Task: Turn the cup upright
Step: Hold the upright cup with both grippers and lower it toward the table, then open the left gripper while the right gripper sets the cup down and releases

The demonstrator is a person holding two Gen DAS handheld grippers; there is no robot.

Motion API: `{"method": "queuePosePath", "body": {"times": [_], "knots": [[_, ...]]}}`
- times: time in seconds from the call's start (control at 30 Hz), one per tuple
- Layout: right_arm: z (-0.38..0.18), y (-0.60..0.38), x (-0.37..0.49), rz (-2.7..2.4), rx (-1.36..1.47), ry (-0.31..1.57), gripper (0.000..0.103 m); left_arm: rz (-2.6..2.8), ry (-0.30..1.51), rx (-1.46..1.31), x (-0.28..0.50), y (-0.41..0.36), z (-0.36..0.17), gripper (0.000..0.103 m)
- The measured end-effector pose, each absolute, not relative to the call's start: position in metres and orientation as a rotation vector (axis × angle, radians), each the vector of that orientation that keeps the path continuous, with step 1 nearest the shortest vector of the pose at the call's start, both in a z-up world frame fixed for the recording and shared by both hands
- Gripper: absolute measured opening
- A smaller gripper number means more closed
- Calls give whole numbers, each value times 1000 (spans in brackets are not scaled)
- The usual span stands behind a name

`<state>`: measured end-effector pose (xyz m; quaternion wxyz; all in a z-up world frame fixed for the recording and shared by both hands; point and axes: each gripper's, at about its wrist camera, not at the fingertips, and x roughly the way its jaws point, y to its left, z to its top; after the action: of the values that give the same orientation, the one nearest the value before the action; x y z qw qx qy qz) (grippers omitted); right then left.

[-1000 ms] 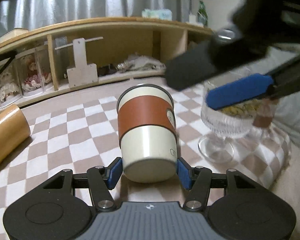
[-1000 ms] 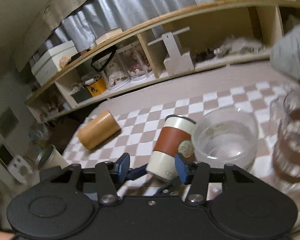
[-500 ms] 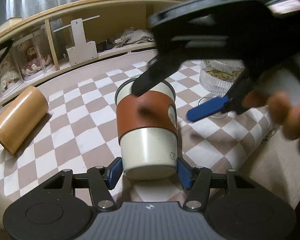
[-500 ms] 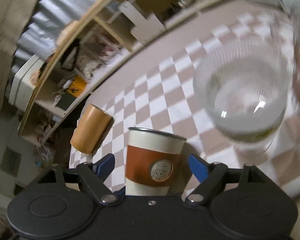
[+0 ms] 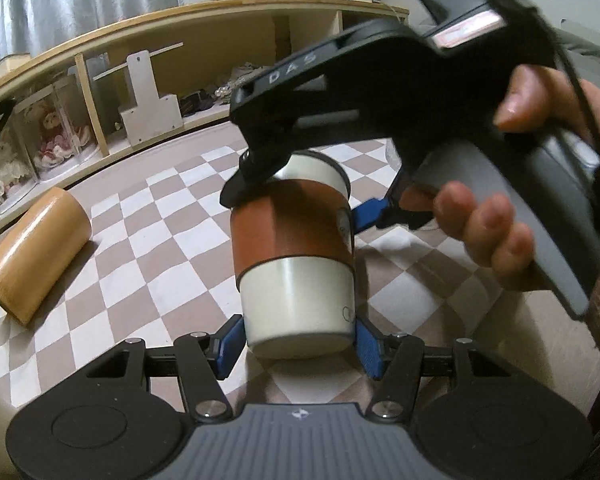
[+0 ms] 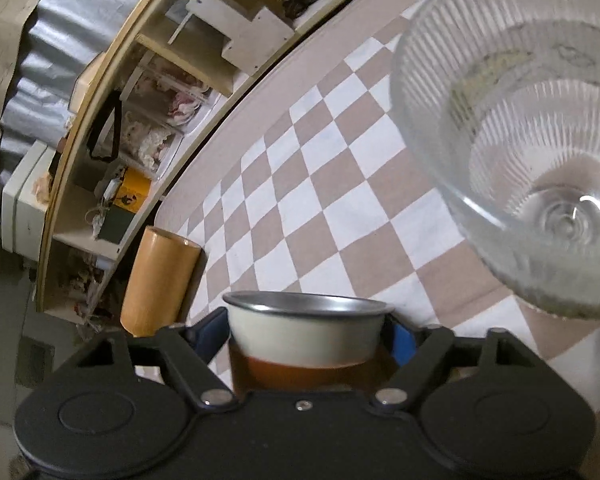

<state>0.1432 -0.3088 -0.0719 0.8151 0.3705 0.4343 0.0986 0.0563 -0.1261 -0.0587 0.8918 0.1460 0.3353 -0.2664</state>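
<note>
The cup (image 5: 296, 260) is cream with a brown sleeve and a metal rim. It is tilted, its base toward the left wrist camera and its rim away. My left gripper (image 5: 298, 342) is shut on the cup's base, blue pads on both sides. My right gripper (image 6: 304, 338) has come around the cup's upper part (image 6: 306, 328), one finger on each side at the sleeve; in the left wrist view its black finger (image 5: 260, 176) lies against the sleeve and its blue finger (image 5: 370, 216) stands just off the far side.
A ribbed glass footed bowl (image 6: 532, 136) stands close on the right. A tan wooden cylinder (image 5: 32, 256) lies on its side at the left of the checkered cloth (image 5: 148, 248). A curved wooden shelf (image 5: 180, 60) with boxes runs behind.
The right gripper has swung down from above and moved onto the cup's upper part, fingers on both sides of it. The left gripper has kept hold of the base and tipped the cup a little more upright.
</note>
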Motion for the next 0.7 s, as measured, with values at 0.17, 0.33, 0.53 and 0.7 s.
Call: {"method": "queuePosePath", "body": {"times": [0.17, 0.33, 0.53, 0.7], "knots": [[-51, -309, 126, 259, 676, 809, 79, -545, 675, 242, 62, -128, -58, 63], [-30, -305, 110, 284, 544, 671, 79, -553, 671, 147, 70, -123, -56, 63], [-24, -294, 101, 303, 423, 603, 79, -558, 685, 161, 65, -116, -49, 63], [-18, -283, 87, 300, 273, 519, 79, -581, 697, 139, 63, -108, -44, 58]]}}
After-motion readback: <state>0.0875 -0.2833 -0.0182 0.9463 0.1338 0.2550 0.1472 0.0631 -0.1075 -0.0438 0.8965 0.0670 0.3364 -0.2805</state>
